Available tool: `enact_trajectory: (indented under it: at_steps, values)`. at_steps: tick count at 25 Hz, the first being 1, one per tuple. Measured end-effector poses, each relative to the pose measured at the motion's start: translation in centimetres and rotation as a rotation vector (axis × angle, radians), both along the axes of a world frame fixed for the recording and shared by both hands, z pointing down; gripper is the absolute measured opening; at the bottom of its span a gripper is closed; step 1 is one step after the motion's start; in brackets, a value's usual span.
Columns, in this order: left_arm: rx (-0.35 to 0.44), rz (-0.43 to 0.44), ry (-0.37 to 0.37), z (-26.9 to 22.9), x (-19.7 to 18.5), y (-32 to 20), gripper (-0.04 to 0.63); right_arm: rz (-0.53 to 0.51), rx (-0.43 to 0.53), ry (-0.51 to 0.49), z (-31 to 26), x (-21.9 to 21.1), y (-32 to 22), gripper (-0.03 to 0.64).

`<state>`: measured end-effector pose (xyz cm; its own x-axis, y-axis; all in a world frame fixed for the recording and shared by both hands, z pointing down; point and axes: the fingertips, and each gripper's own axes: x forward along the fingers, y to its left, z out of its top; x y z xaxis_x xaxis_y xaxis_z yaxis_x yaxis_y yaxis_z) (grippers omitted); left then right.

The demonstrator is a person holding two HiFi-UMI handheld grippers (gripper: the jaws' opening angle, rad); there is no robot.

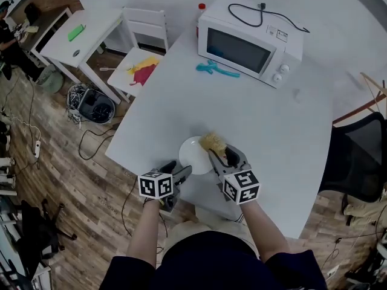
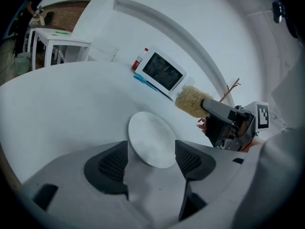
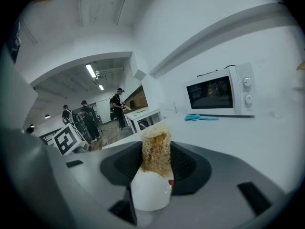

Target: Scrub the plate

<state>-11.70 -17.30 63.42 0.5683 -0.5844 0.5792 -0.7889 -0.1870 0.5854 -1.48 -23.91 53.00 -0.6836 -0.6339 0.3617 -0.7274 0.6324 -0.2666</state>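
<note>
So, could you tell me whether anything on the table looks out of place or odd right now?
Nothing is spilled or broken. Two small oddities: the power cord lies loose on top of the microwave, plug free, and the plate sits fairly close to the near edge of the table.

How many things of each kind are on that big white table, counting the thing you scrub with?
microwave: 1
plate: 1
red-capped bottle: 1
teal tool: 1
scrubber, held in the right gripper: 1
Total that I can make out: 5
</note>
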Motion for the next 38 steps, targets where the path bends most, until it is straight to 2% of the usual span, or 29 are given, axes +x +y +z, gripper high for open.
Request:
enact_trajectory:
  at_steps: [8, 16, 17, 20, 22, 27, 31, 34, 38]
  values:
    - [-0.058, 0.014, 0.031, 1.3, 0.5, -1.5, 0.301, -0.005, -0.058, 0.014, 3.8, -0.2, -2.8, 0.172]
    - [-0.087, -0.007, 0.013, 1.6, 0.4, -2.5, 0.29, -0.008, -0.105, 0.017, 6.0, -0.5, -3.4, 0.172]
    - [-0.093, -0.007, -0.008, 1.8, 0.2, -2.5, 0.263, -0.006, -0.11, 0.016, 6.1, -0.5, -3.5, 0.172]
    - [-0.115, 0.005, -0.092, 2.6, -0.2, -2.4, 0.116, -0.003, -0.12, 0.011, 6.5, -0.4, -3.6, 0.172]
    - [-0.122, 0.007, -0.109, 2.9, -0.3, -2.5, 0.084, 0.0, -0.123, 0.01, 6.7, -0.2, -3.7, 0.172]
    - [-0.136, -0.05, -0.04, 2.7, -0.5, -2.9, 0.061, 0.009, -0.119, 0.012, 6.8, 0.1, -3.7, 0.172]
    - [-0.118, -0.097, 0.026, 2.3, -0.5, -3.1, 0.051, 0.01, -0.11, 0.009, 6.4, 0.5, -3.7, 0.172]
    - [-0.097, -0.129, 0.047, 1.7, -0.5, -2.9, 0.044, 0.007, -0.091, 0.006, 5.5, 0.8, -3.3, 0.172]
    - [-0.061, -0.161, 0.068, 0.5, -0.6, -2.6, 0.04, 0.001, -0.031, 0.069, 4.2, 1.6, -2.0, 0.172]
